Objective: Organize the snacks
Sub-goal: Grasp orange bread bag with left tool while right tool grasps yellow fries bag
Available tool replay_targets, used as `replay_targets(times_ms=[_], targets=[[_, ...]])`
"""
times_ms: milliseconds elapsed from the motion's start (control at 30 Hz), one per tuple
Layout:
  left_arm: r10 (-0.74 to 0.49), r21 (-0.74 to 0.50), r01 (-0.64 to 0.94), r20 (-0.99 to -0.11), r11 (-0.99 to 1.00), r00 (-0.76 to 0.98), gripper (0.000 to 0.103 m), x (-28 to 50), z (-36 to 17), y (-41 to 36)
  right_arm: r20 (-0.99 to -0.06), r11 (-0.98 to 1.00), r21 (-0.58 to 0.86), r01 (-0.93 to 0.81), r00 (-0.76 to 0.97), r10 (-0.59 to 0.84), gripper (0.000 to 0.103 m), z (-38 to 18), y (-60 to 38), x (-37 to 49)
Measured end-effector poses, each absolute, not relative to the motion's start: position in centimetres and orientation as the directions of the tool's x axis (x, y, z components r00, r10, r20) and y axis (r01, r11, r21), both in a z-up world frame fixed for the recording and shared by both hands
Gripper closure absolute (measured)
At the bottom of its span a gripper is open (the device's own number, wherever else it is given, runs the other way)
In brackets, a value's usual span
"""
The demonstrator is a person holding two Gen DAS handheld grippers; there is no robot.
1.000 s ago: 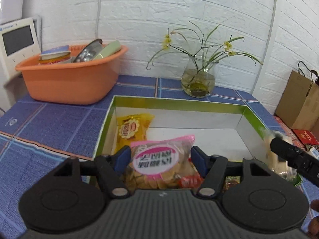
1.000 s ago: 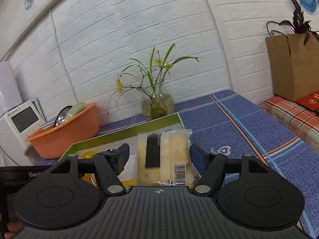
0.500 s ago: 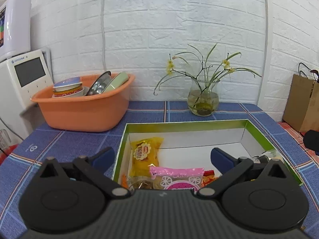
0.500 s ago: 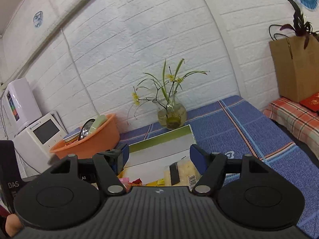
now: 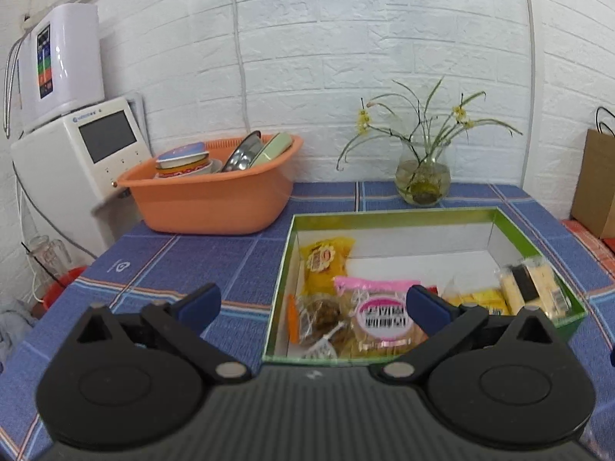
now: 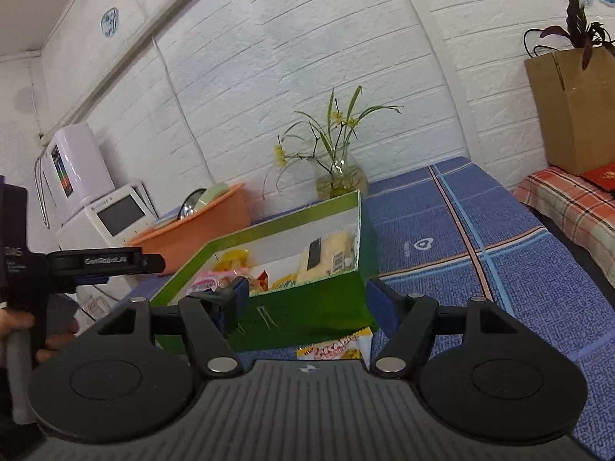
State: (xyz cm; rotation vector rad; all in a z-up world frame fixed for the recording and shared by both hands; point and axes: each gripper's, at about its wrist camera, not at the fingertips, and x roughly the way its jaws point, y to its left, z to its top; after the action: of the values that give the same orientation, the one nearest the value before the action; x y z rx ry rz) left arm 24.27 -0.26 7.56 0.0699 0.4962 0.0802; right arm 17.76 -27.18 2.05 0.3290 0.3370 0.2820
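A green-rimmed box [image 5: 392,216] [image 6: 307,309] on the blue tablecloth holds several snack packs. The pink-labelled cracker bag [image 5: 380,317] lies at its near side, a yellow pack [image 5: 326,261] at the back left, a pale cracker pack [image 5: 532,288] [image 6: 326,255] in the right corner. My left gripper [image 5: 313,303] is open, pulled back above the box's near left corner, nothing between its pads. My right gripper [image 6: 305,299] is open too, in front of the box's green wall. One yellow-and-red snack packet [image 6: 338,347] lies on the cloth just under it.
An orange basin [image 5: 209,196] with dishes stands at the back left, beside a white appliance [image 5: 69,169]. A glass vase with flowers [image 5: 423,176] stands behind the box. A brown paper bag [image 6: 572,111] sits at the far right. A hand [image 6: 15,326] holds the left gripper's handle.
Both grippers let go: the pink bag and the pale cracker pack now lie in the box. Both grippers have drawn back from the box with jaws wide.
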Motion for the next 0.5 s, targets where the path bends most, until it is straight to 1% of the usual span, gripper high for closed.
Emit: replay_targets(times_ms=[67,133,233,367,500], targets=[[0.088,0.046,-0.075,-0.475,0.996,0.876,0.001,21.7,6.5,0.3,-0.301,0.935,0.308,-0.179,0.913,0.274,0.000,2.2,-26.5,17.5],[0.062,-0.016,-0.081,-0.508,0.997,0.859,0.001,19.8,5.2,0.9,-0.312,0.949,0.272,-0.158,0.918,0.243,0.000,2.2,-26.2,17.2],[0.008,-0.092,-0.070,-0.555,0.993,0.832,0.001,18.0,3.3,1.5,-0.323,0.950,0.274,-0.151,0.916,0.238,0.000,1.8,-26.3,17.3],[-0.004,-0.098,-0.064,-0.574,0.993,0.819,0.001,16.9,1.8,1.7,-0.344,0.958,0.268,-0.099,0.919,0.191,0.000,1.3,-26.6,17.5],[0.010,-0.078,-0.069,-0.583,0.995,0.812,0.001,16.8,1.1,1.7,-0.349,0.940,0.339,-0.044,0.922,0.169,0.000,0.7,-27.6,17.8]])
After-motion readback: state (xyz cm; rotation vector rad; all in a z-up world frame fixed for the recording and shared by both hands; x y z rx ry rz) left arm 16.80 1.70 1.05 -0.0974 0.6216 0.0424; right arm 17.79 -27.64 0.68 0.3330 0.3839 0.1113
